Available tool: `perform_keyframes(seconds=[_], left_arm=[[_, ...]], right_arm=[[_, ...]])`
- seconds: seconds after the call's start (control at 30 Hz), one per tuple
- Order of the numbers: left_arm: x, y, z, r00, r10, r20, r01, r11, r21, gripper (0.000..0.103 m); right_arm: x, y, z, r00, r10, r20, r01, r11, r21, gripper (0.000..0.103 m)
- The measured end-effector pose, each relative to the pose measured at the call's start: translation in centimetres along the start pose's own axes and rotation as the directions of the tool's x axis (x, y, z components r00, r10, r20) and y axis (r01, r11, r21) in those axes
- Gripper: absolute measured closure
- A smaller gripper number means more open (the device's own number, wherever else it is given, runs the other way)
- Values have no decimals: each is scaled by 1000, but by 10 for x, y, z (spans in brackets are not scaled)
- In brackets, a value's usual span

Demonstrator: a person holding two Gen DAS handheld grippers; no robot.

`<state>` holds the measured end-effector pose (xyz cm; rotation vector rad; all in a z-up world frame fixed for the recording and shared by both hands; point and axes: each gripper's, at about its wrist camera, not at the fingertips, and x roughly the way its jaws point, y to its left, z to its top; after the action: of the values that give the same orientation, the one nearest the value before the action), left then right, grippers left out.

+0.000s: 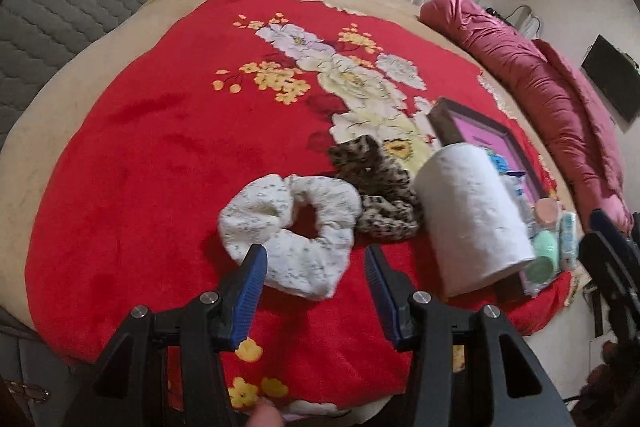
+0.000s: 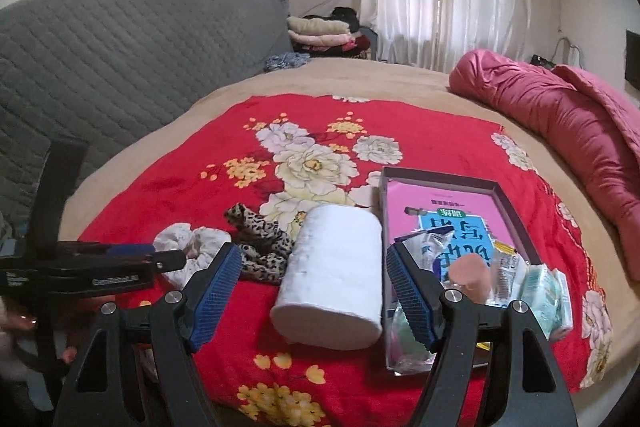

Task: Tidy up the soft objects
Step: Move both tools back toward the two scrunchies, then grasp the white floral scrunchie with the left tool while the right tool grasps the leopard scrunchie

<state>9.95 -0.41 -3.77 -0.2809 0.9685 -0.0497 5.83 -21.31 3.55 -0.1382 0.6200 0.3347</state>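
While both tools hang over the bed, the left hand-held gripper [image 1: 316, 269], with blue ribbed pads on black arms, has its jaws standing well apart and clamps nothing; the near edge of a white, faintly speckled fabric scrunchie [image 1: 290, 227] lies on the bed in the gap between its fingertips, and whether the left pad touches the cloth cannot be told from this angle. Just right of that scrunchie, touching it, lies a leopard-print fabric scrunchie [image 1: 376, 189]. A white roll of tissue paper [image 1: 472, 211] lies on its side to the right again, resting against a shallow dark-rimmed cardboard box [image 2: 516, 215] that holds a pink printed sheet, small packets and a peach-coloured cap. The right hand-held gripper [image 2: 314, 287] likewise has its jaws wide apart and empty; the tissue roll lies on the bed in the gap between its fingertips, and the box sits behind its right finger. All these things rest on a red plush blanket with white and yellow flowers [image 1: 160, 147]. A rolled pink quilt [image 2: 568, 131] lies along the bed's far right edge.
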Motion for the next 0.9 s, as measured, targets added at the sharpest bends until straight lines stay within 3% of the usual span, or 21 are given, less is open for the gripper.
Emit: perform_keyframes(seconds=[0.23,0.53,0.63,0.9], left_arm=[[31,4,6,999,19,-36,-19,1000,6,53],[56,14,17,999,37,-25,-37,999,-2,53],[65,24,18,999,33,-39,-34,999,-15,54],[71,47,25,998,-47,-52,45,998,-51,72]], right_arm=[[17,16,3,999,7,-39,-9,999,-46,27],[57,48,11,989,44,-139,-73,975,-211,27],[79,60,11,981,24,-193,-85,946,-313,27],[141,84,6,949,-30,-313,-150,831,-536,27]])
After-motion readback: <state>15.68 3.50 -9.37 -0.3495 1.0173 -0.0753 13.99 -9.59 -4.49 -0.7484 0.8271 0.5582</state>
